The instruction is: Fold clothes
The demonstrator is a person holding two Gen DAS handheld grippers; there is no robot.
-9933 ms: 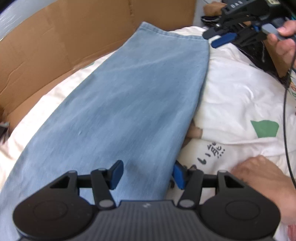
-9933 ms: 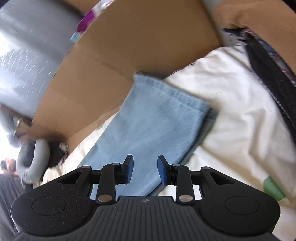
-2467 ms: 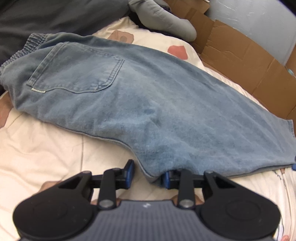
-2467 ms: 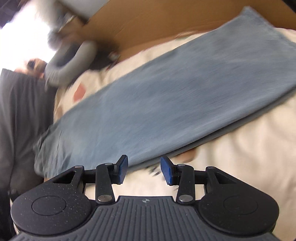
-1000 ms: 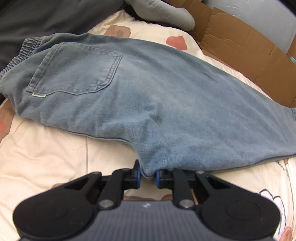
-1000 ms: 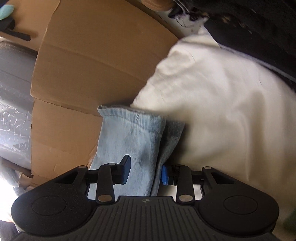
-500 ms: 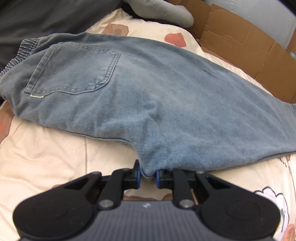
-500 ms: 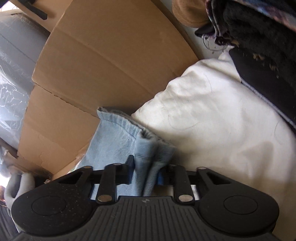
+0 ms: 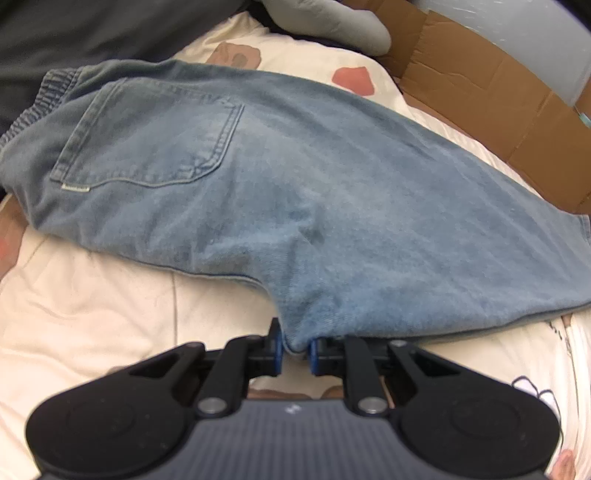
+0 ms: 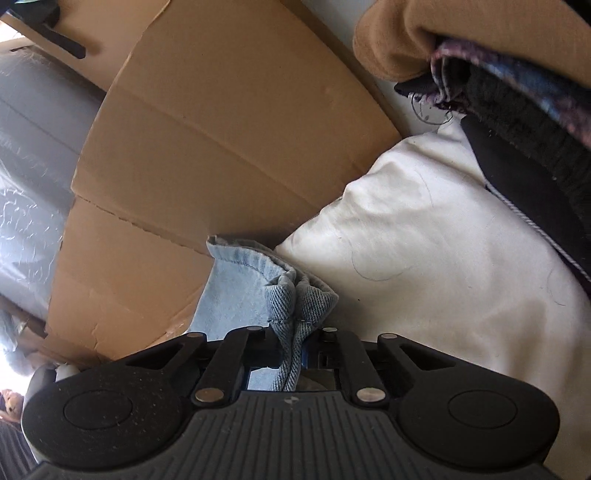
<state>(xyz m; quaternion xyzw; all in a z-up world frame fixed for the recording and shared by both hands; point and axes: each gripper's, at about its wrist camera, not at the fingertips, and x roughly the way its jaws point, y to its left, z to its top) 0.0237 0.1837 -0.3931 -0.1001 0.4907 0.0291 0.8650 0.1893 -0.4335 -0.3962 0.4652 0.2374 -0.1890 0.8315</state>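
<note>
Left claw (image 9: 294,350): nearly closed, pads pinching the crotch edge of the jeans (image 9: 295,206), pointing steeply down at the bed. Beyond it one pair of jeans lies flat across the cream quilt (image 9: 92,306), folded lengthwise, seat and waistband up and to the left, leg running off to the right. One back pocket (image 9: 147,144) faces up, ahead and left of the claw. Nothing lies between claw and denim.

Further out: one grey garment (image 9: 332,22) at the top edge, flattened cardboard (image 9: 498,107) along the far right side of the bed, dark fabric (image 9: 74,33) at upper left. A fingertip (image 9: 565,461) shows at the lower right corner.

Right claw (image 10: 295,354): jaws have just been closing and now clamp the bunched hem of the jeans leg (image 10: 280,295), denim gathered between the pads. It points moderately downward. Cardboard (image 10: 229,140) stands just behind the hem, ahead and left. The quilt (image 10: 443,266) lies to the right. Above right, a pile of clothes: one tan piece (image 10: 461,33), dark pieces (image 10: 535,140) under it; their count cannot be told.
</note>
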